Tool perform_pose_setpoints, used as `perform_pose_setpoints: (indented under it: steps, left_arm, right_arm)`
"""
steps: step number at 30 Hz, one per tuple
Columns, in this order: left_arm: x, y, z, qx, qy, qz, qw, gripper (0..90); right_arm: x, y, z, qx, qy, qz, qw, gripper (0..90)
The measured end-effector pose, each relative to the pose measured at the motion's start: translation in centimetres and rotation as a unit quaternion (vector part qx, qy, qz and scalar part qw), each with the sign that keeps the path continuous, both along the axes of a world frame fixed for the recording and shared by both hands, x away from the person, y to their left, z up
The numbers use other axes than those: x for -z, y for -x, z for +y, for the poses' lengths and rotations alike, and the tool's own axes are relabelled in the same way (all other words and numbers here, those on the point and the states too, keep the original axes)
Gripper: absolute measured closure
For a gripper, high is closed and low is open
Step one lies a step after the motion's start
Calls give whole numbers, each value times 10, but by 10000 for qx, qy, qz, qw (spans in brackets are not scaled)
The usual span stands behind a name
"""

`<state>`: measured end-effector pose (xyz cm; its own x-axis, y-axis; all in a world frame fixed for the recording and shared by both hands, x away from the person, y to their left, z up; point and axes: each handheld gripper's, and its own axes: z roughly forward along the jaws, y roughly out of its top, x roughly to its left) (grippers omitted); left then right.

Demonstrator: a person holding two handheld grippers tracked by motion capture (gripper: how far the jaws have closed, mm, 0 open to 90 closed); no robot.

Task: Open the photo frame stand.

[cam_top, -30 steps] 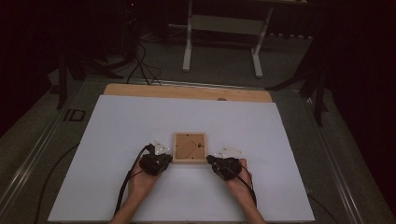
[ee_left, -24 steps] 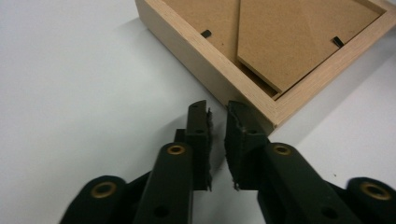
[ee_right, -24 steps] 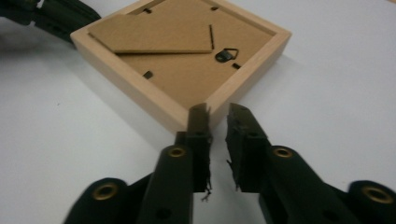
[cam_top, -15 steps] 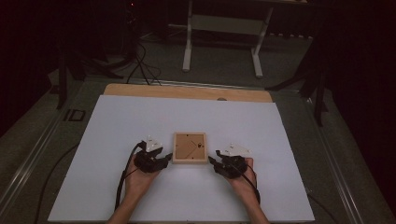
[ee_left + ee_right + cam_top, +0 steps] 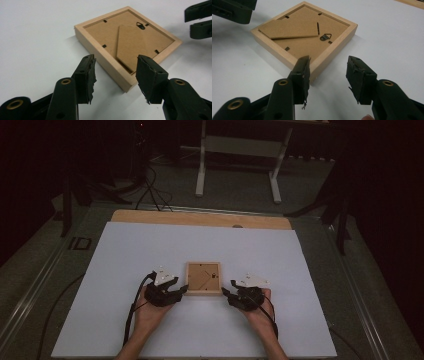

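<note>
Right now wooden picture frame [image 5: 204, 278] lies face-down mid-table [image 5: 125, 260], btwn both claws. Left gripper [image 5: 115, 72] & right gripper [image 5: 328, 72] jaws just opened, apart, nothing clamped. Risk: uneven corner pinch skews or slides frame.

White table sheet [image 5: 150, 250]; wooden board edge [image 5: 200, 218]; stand legs [image 5: 202, 165] behind.

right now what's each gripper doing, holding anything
Left gripper: jaws have just been opening, now open and empty, at a corner of the wooden picture frame.
Right gripper: also just opened, empty, beside the frame's corner.
</note>
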<state>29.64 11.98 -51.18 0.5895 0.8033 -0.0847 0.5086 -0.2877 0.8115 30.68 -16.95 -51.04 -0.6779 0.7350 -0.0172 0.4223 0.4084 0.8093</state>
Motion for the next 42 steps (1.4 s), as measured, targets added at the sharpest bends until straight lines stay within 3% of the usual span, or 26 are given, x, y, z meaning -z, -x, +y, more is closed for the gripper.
perform_pose_setpoints:
  steps: [8, 12, 18, 24, 42]
  left_arm:
    - [-5, 4, -13, 388, -46, -43, 9992, 493]
    - [-6, 5, -20, 508, -67, -41, 9987, 495]
    - [-9, -1, -28, 592, -84, -33, 9982, 498]
    - [-7, -9, -31, 531, -130, 4, 9985, 497]
    - [2, -24, -36, 499, -333, 184, 9980, 490]
  right_arm:
    - [2, 0, 3, -67, -67, 70, 9999, 536]
    - [2, 2, 5, -33, -44, 8, 10000, 692]
    - [4, 5, 10, -205, -68, -95, 9997, 895]
    - [10, 5, 18, -306, -9, -62, 9995, 899]
    - [11, 4, 16, -155, -97, -79, 9998, 899]
